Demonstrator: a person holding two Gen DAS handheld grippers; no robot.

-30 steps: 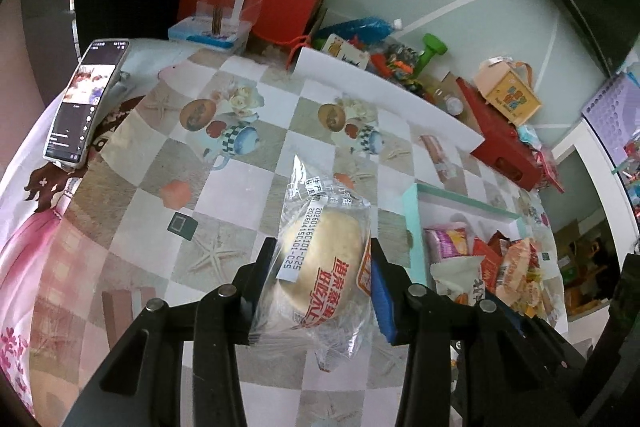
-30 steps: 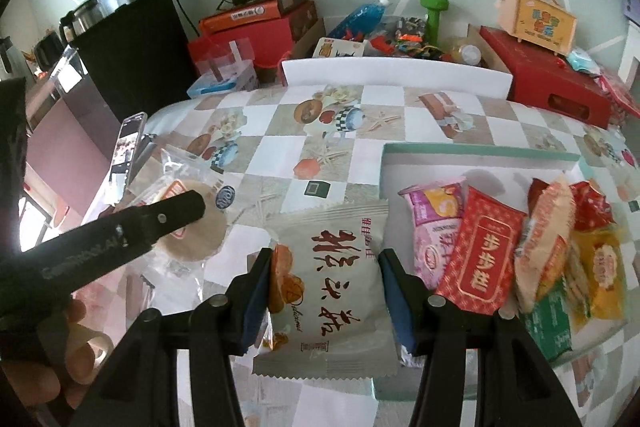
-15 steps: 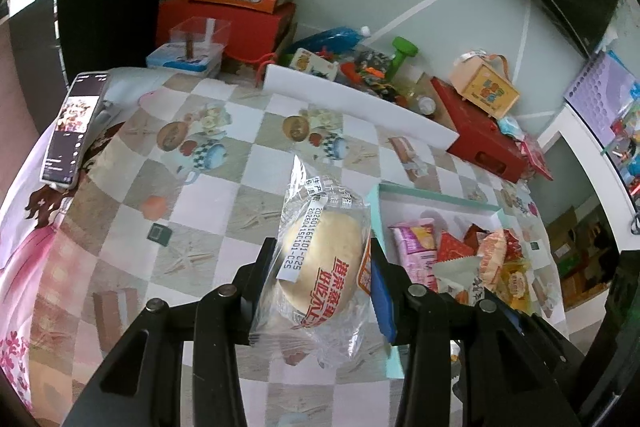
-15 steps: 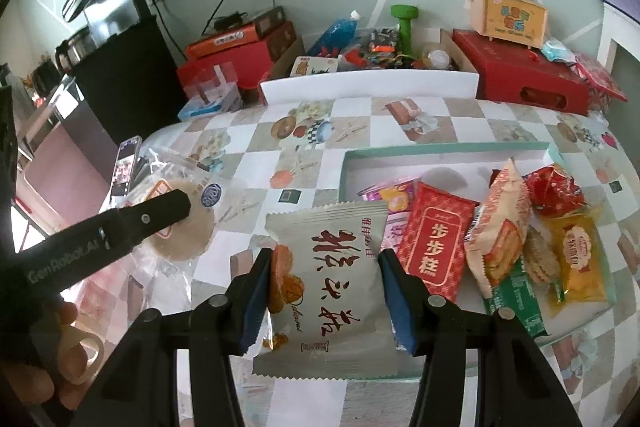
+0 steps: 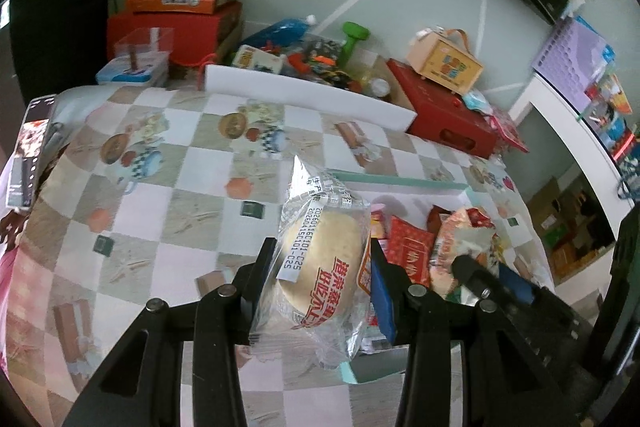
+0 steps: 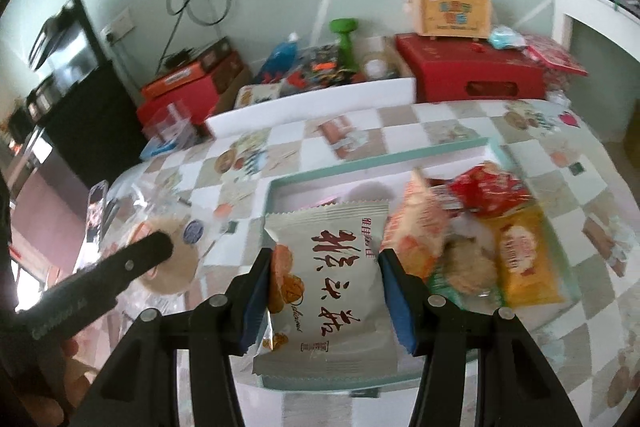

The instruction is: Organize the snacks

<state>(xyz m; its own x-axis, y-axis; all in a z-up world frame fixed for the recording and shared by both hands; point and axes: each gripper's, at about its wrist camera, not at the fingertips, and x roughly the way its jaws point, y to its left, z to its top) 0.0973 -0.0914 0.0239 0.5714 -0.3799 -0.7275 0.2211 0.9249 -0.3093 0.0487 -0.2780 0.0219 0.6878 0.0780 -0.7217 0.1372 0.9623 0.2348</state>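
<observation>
Both grippers are clamped on light, crinkly packs, left gripper (image 5: 322,267) squeezing a soft bun packet (image 5: 320,267) mid-body, right gripper (image 6: 326,291) pinching the flat white snack bag (image 6: 326,283) by its sides, so probably easy to crush.

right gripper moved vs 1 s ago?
Yes. The right gripper, shut on the white packet, has moved right and forward over the tray: the packet now overlaps the tray's left end instead of sitting left of it.

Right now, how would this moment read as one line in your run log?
left tool: shut on bun packet | right tool: shut on white snack bag | both above teal tray | tray part-filled
</observation>
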